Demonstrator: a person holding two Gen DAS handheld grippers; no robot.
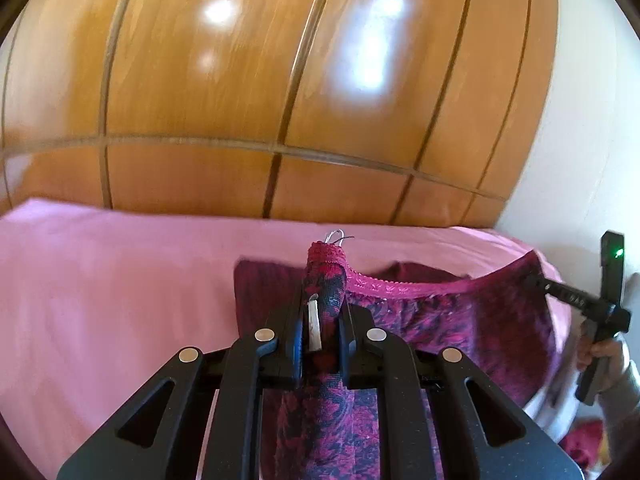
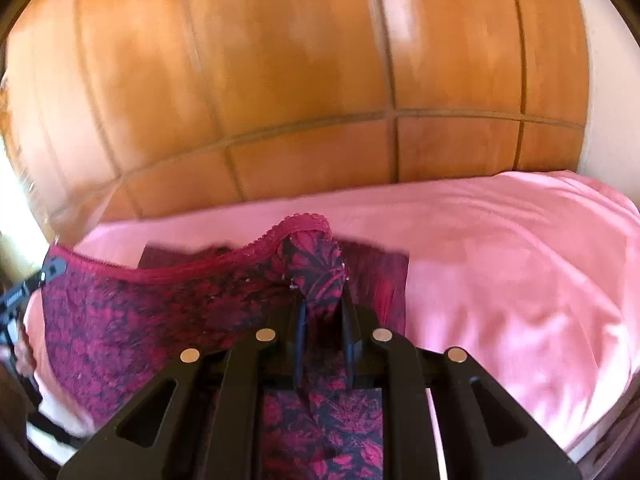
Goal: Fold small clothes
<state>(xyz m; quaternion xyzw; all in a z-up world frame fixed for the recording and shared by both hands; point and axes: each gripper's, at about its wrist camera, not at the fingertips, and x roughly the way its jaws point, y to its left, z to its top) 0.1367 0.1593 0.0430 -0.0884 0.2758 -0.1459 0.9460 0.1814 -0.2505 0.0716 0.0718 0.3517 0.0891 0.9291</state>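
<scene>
Patterned underwear [image 1: 460, 320], magenta-and-dark print with lace waistband [image 1: 384, 286], hangs stretched between both grippers above the pink bedsheet [image 1: 120, 280]. Left gripper [image 1: 320, 320] clamped on one bunched waistband corner, white tag [image 1: 314, 326] caught between its fingers. Right gripper [image 2: 323, 312] clamped on the other corner. A folded dark red garment [image 1: 260, 284] lies on the sheet behind. Wooden wardrobe [image 1: 260, 80] beyond the bed.
</scene>
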